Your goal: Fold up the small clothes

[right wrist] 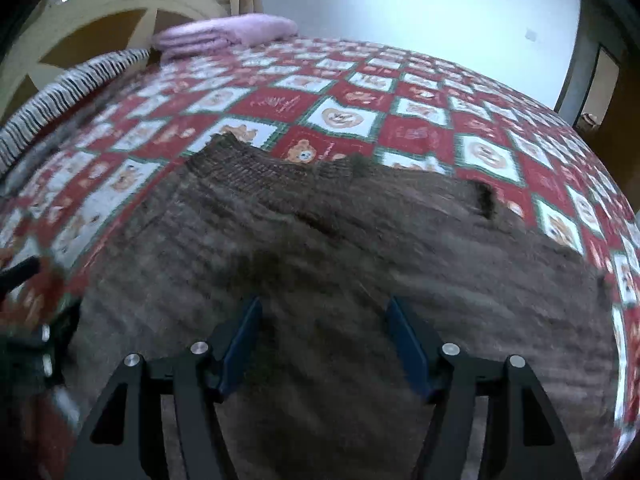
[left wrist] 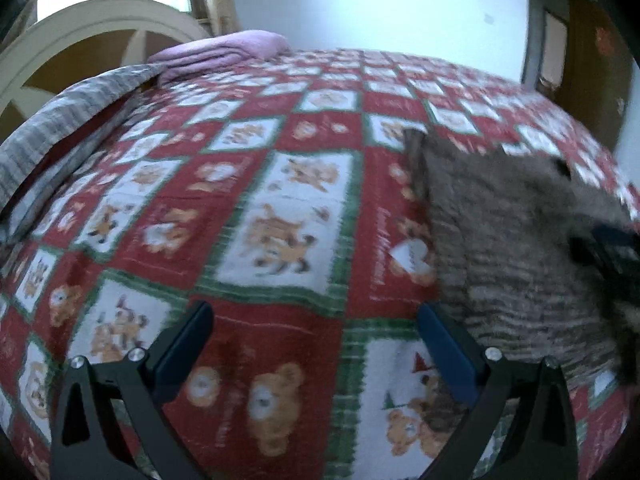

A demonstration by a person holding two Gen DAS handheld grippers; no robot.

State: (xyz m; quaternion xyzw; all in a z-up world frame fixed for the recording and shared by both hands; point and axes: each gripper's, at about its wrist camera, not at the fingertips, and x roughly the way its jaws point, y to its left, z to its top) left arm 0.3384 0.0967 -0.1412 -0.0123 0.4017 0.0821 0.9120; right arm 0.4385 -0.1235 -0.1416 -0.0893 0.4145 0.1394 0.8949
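A grey-brown striped knit garment (right wrist: 360,248) lies spread flat on the teddy-bear bedspread (right wrist: 340,116), its neckline end toward the far side. My right gripper (right wrist: 325,304) hovers over the garment's near part, jaws open, nothing pinched between the blue pads. In the left wrist view the same garment (left wrist: 512,248) lies to the right. My left gripper (left wrist: 314,316) stands wide open over the bare bedspread (left wrist: 280,220), its right finger (left wrist: 440,340) at the garment's left edge. The right gripper (left wrist: 612,248) shows blurred at the far right.
A folded pink blanket (right wrist: 224,34) rests at the bed's far left corner. Striped grey-white bedding (left wrist: 60,120) is bunched along the left edge, below a cream headboard (left wrist: 100,20). A wall and a door frame (right wrist: 580,80) stand beyond the bed.
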